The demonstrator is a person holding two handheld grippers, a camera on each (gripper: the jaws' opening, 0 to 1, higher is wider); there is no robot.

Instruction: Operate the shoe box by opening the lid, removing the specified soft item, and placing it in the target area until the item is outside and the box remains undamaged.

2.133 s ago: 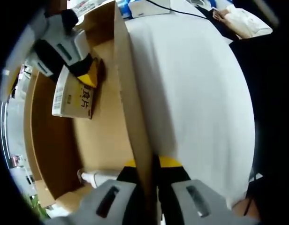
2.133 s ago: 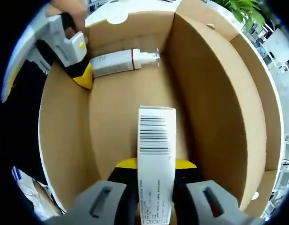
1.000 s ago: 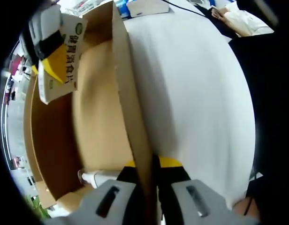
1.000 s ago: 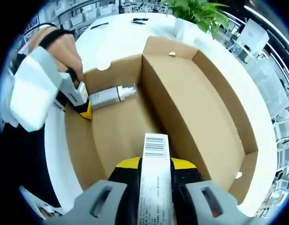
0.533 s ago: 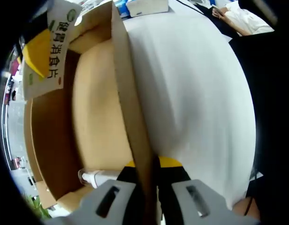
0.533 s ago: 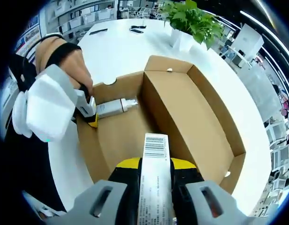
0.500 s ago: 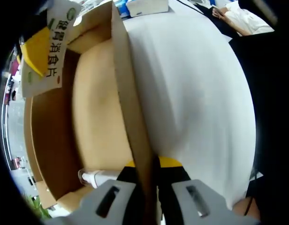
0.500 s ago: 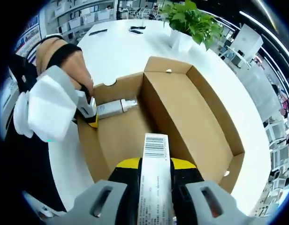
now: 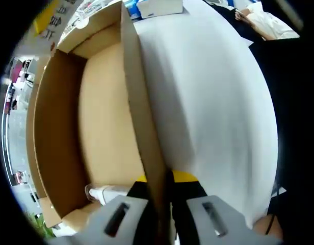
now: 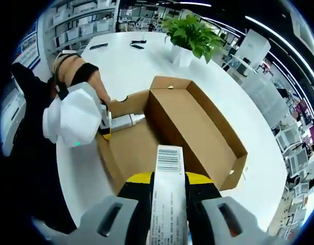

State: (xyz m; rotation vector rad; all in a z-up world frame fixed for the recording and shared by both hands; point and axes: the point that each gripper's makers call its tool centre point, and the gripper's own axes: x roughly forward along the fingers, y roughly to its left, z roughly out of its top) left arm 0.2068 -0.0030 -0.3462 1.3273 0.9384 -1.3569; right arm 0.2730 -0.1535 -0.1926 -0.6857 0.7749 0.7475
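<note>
The open brown shoe box [image 10: 134, 148] lies on a white table, its lid [image 10: 198, 125] folded out flat beside it. My right gripper [image 10: 168, 179] is shut on a white packet [image 10: 168, 168] with a barcode, held well above the box. In the left gripper view that packet [image 9: 57, 16] is at the top left edge. My left gripper [image 9: 159, 179] is shut on the box's side wall [image 9: 139, 102]; in the right gripper view, the left gripper [image 10: 78, 120] grips the near-left wall in a person's hand. A white bottle [image 10: 124, 121] lies inside the box, by the end wall.
A potted green plant [image 10: 190, 31] stands on the far side of the round white table [image 10: 141, 61]. Small dark items [image 10: 136, 45] lie beyond the box. In the left gripper view, a white box [image 9: 159, 7] and a cable sit at the table's far end.
My right gripper has risen up and out of the box with the packet, so the box looks smaller below. The left gripper has stayed clamped on the wall.
</note>
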